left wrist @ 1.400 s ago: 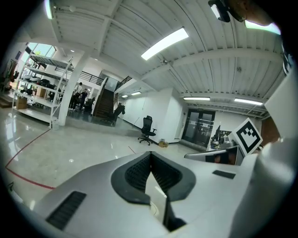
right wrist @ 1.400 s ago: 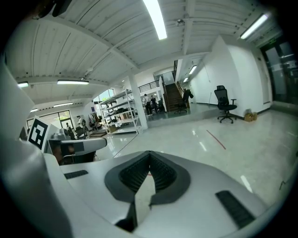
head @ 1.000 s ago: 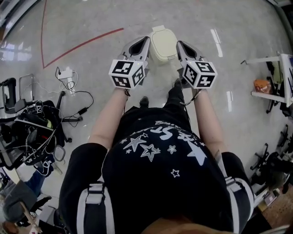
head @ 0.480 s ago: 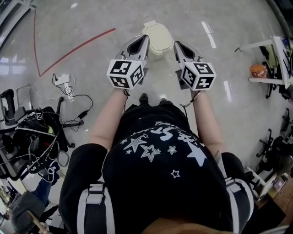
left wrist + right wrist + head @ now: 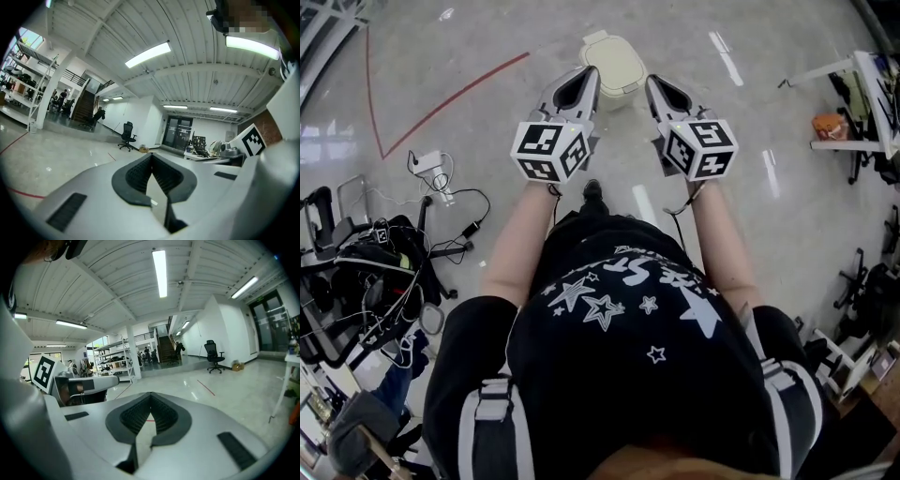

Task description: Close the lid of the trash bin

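Note:
A cream trash bin (image 5: 614, 64) stands on the pale floor ahead of me in the head view, and its lid looks flat down on the body. My left gripper (image 5: 586, 77) is held in the air just left of the bin. My right gripper (image 5: 654, 84) is held just right of it, and neither touches it. Both point level across the hall, so the bin is out of both gripper views. The left gripper (image 5: 151, 157) has its ribbed pads meeting at the tips with nothing between them. The right gripper (image 5: 150, 395) is shut and empty too.
A red floor line (image 5: 450, 98) runs to the bin's left. A power strip with cables (image 5: 431, 161) and black gear (image 5: 356, 272) lie at the left. Metal racks (image 5: 862, 94) stand at the right. My shoe (image 5: 592, 190) shows below the grippers. Far off stands an office chair (image 5: 214, 356).
The bin has slid further up and away in the head view, and both grippers have drifted slightly left. Both stay shut. Only one shoe shows now.

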The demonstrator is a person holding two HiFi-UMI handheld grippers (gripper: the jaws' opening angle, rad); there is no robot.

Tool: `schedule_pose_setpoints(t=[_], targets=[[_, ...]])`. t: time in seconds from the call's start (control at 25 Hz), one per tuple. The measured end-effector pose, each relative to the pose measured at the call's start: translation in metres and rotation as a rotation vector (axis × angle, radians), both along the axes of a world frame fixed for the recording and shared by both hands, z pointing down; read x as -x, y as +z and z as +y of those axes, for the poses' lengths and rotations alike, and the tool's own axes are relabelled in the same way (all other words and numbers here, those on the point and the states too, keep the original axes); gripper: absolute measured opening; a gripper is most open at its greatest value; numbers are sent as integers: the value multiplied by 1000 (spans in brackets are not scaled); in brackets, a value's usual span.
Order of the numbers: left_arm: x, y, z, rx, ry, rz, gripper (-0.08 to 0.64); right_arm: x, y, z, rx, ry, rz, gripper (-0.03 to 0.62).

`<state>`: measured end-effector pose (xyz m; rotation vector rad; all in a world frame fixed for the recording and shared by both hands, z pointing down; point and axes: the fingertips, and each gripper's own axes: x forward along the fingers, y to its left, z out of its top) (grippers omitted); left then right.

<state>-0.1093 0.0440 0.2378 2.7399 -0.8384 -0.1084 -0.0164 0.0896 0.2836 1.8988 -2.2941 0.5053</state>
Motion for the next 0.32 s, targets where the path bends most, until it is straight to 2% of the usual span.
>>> schedule_pose_setpoints(t=[0.32], targets=[[-13, -14, 43, -12, 19, 3, 12, -3, -23, 37, -32, -22, 21, 5]])
